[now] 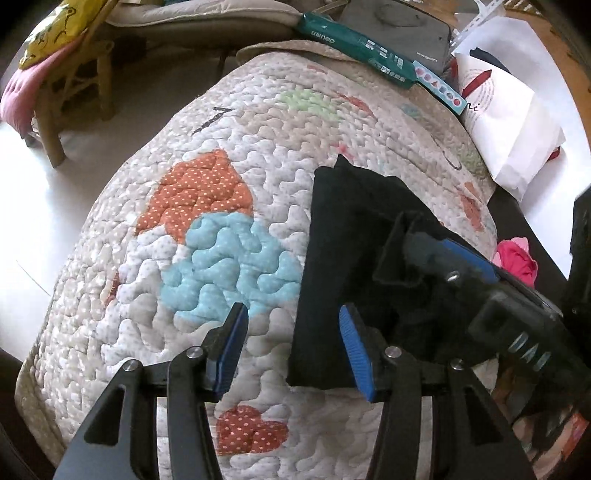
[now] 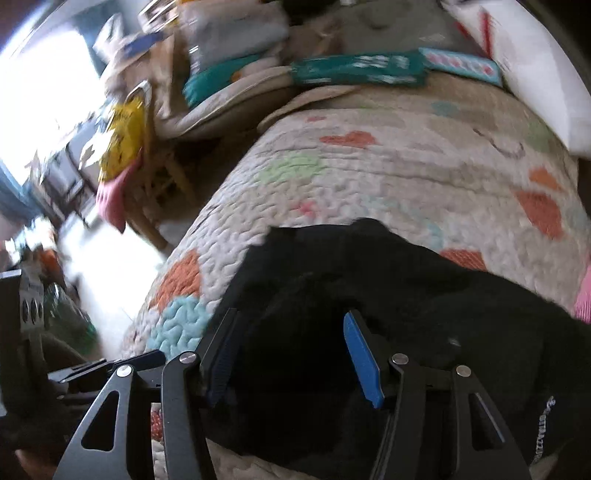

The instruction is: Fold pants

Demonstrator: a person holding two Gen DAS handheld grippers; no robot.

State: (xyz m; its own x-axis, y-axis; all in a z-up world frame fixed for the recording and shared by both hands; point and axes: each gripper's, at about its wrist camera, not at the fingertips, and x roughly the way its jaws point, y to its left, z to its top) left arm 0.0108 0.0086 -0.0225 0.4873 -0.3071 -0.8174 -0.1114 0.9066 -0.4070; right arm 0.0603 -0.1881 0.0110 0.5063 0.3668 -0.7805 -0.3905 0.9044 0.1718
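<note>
The black pants lie folded on a quilted patchwork blanket. My left gripper is open and empty, just off the pants' near left edge. In the left wrist view my right gripper rests on top of the pants; black cloth bunches around its fingers. In the blurred right wrist view the pants fill the lower middle. My right gripper is open there with black cloth between and under its fingers.
At the blanket's far edge lie a green box, a grey case and white paper. A wooden chair with pink and yellow cloth stands at the left. A pink cloth lies at the right.
</note>
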